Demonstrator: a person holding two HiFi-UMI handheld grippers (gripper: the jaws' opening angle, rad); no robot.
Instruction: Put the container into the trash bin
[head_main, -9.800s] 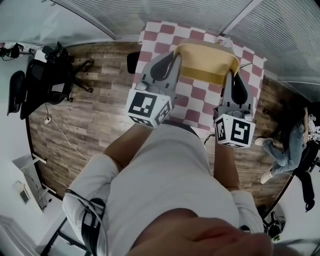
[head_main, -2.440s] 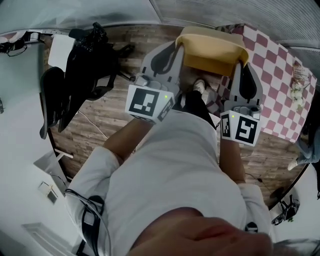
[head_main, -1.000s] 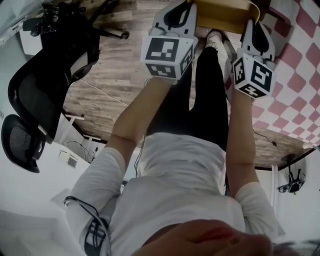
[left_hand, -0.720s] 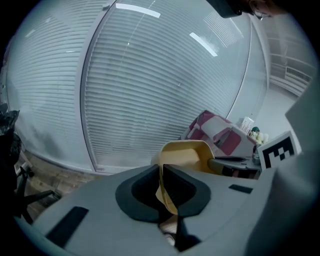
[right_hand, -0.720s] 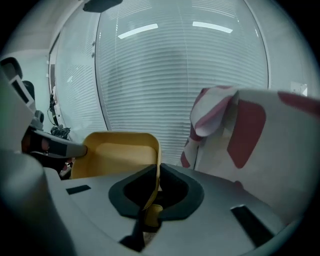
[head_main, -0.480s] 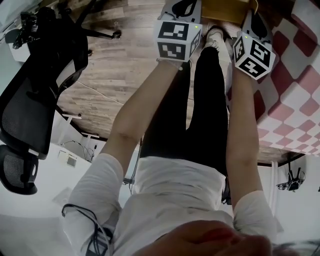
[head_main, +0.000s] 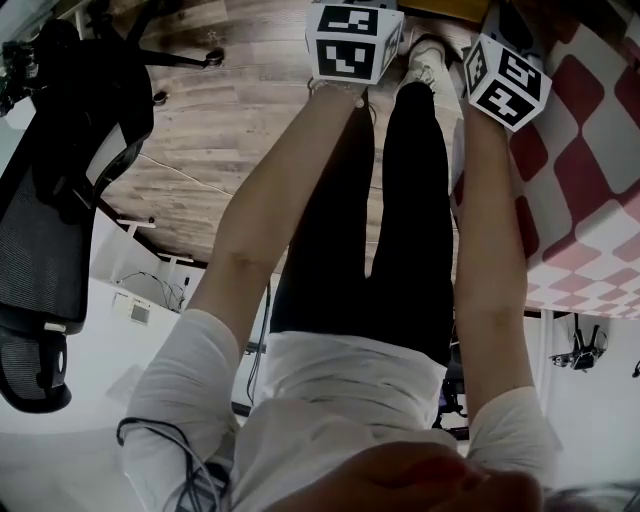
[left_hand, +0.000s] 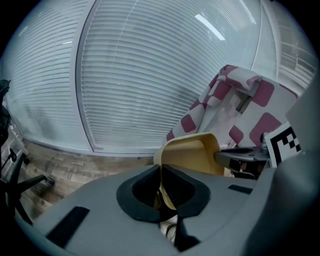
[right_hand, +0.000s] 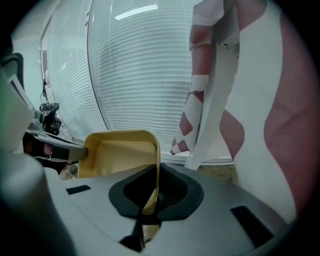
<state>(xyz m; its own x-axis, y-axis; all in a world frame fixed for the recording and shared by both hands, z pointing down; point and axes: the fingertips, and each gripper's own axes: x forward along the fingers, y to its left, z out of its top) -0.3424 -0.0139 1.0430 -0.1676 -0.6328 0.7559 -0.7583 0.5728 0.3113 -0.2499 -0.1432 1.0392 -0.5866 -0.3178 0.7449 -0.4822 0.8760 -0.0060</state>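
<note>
The yellow container (left_hand: 192, 152) is a shallow plastic tub, held up between both grippers. My left gripper (left_hand: 161, 167) has the container's left rim between its pads, and its jaws are closing on it. My right gripper (right_hand: 157, 172) is shut on the right rim of the container (right_hand: 120, 152). In the head view only the two marker cubes show, the left one (head_main: 352, 42) and the right one (head_main: 505, 80), at the top edge with both arms stretched down. The jaws and the container lie beyond that edge. No trash bin shows in any view.
A table with a red-and-white checked cloth (head_main: 590, 150) stands close on the right, its hanging cloth (right_hand: 260, 100) right beside the right gripper. A black office chair (head_main: 60, 150) is at the left. Wooden floor (head_main: 230, 130) and window blinds (left_hand: 140, 75) lie ahead.
Both grippers have gone down together with the container. In the head view they slid to the top edge and the container passed out of sight. The table now rises beside them.
</note>
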